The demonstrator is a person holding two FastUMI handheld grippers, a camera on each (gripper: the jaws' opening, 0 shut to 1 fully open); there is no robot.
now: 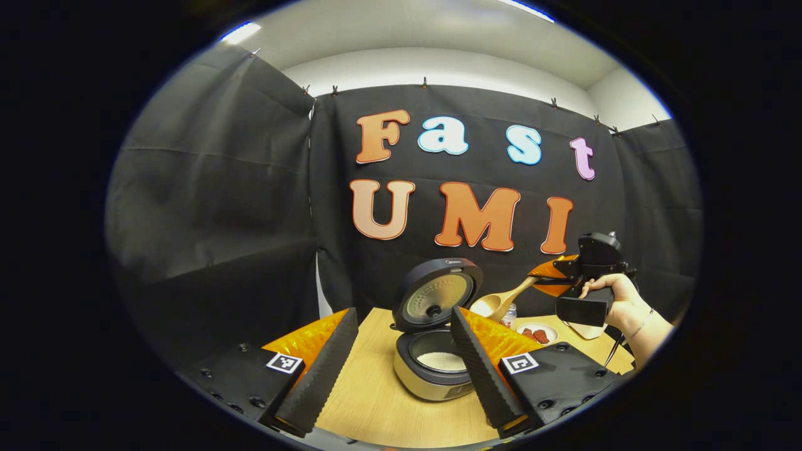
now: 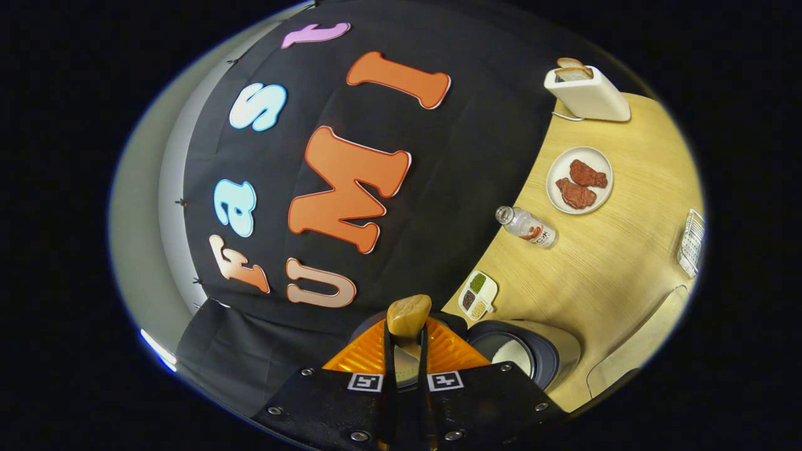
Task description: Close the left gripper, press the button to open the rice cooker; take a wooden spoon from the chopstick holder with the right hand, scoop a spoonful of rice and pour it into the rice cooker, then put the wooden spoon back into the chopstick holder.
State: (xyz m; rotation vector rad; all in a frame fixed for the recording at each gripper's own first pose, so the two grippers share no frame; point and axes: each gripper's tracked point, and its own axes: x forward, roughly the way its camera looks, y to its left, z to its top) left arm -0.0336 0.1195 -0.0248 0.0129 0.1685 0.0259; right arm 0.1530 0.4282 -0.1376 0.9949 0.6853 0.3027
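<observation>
In the left gripper view the left tool point(image 1: 401, 351) hangs with its fingers spread wide over the desk point(image 1: 376, 401), framing the rice cooker point(image 1: 432, 369), whose lid point(image 1: 437, 294) stands open with white rice in the pot. The right tool point(image 1: 544, 275), held by a hand point(image 1: 617, 300), pinches the wooden spoon point(image 1: 501, 300) by its handle, bowl raised beside the open lid. In the right gripper view the right tool's fingers are pressed together on the spoon, with a plate of meat point(image 2: 579, 180), a bottle point(image 2: 527, 227) and a toaster point(image 2: 586, 93) on the desk.

Bright, even light comes from the ceiling lamps point(image 1: 241, 31); both views are sharp, with strong fisheye bending at the edges.
</observation>
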